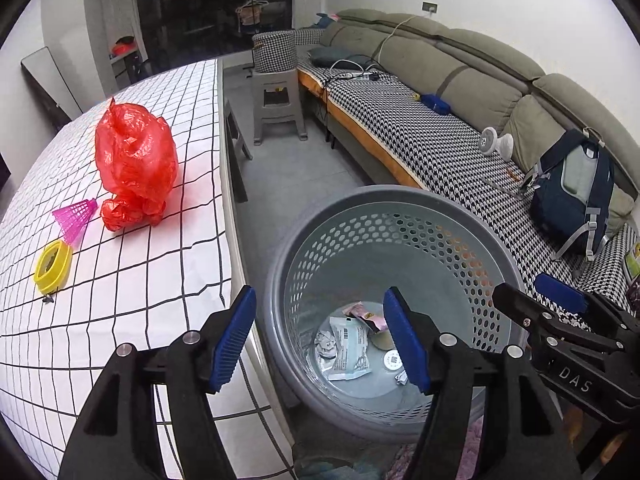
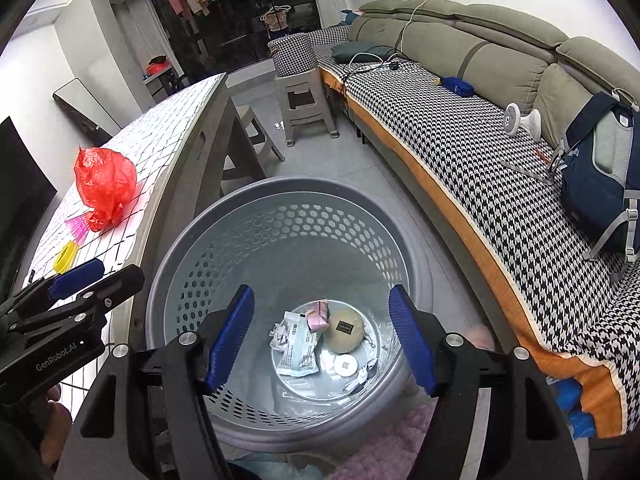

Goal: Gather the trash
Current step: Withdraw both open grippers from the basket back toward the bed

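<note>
Above the grey basket (image 2: 168,280), both tongs hang with jaws wide and nothing between the pads: left tongs (image 1: 320,340) over the rim nearest the surface (image 1: 120,280), right tongs (image 2: 320,336) over the middle of the basket. No earlier view to compare, so no word on jaw motion.

Down on the basket floor: pale packet (image 2: 298,344), pink wrapper (image 2: 316,314), round beige piece (image 2: 346,330), white disc (image 2: 346,364), crumpled scraps. Dropped items look settled; the deposit seems done.

Left of the basket, up on the checked surface, three things not yet collected: red plastic bag (image 1: 136,164), pink shuttlecock (image 1: 76,214), yellow tape roll (image 1: 54,266).

Likely next: lift clear of the rim first, swing left toward the surface, keep jaws wide. Bag is soft and bulky, so pinch a gathered fold near its knotted lower end rather than the whole body.

Bag stands roughly upright, long axis running away from the basket-side edge. Shuttlecock lies on its side, its narrower end toward the bag, wide skirt toward the tape roll. Roll leans on edge, opening facing the left tongs.
</note>
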Available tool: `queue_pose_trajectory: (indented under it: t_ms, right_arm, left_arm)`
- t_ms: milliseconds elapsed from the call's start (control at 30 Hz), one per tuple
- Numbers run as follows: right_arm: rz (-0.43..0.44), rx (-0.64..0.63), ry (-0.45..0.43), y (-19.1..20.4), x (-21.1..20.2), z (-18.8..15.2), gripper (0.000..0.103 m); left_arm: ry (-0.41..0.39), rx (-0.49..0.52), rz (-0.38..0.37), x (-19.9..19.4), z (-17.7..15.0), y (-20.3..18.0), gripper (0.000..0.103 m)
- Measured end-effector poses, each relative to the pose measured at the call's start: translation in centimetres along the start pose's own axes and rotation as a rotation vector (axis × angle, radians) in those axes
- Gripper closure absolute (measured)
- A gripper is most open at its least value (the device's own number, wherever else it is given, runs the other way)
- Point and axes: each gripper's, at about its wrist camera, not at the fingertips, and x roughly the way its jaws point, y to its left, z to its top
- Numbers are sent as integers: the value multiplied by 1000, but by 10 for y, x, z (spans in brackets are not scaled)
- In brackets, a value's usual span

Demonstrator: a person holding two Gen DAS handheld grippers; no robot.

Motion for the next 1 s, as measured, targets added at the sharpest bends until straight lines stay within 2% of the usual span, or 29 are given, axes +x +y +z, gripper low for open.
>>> queue_pose_trajectory:
  t_ms: [167,533,767,1000]
  right_arm:
    - [7,2,-7,0,-2,1,36]
    - [5,9,-27,1,-5,7,36]
    - [31,23,-52,14,-8,8,36]
    - [43,-22,-53,36,-13,6,36]
  left_arm:
    - [-16,-4,20,-5,0,5,36]
    - [-43,-22,14,-13,2,20,33]
    - [-66,-41,21,-23,3,36,33]
    - [-100,-77,34,-40,-2,55,33]
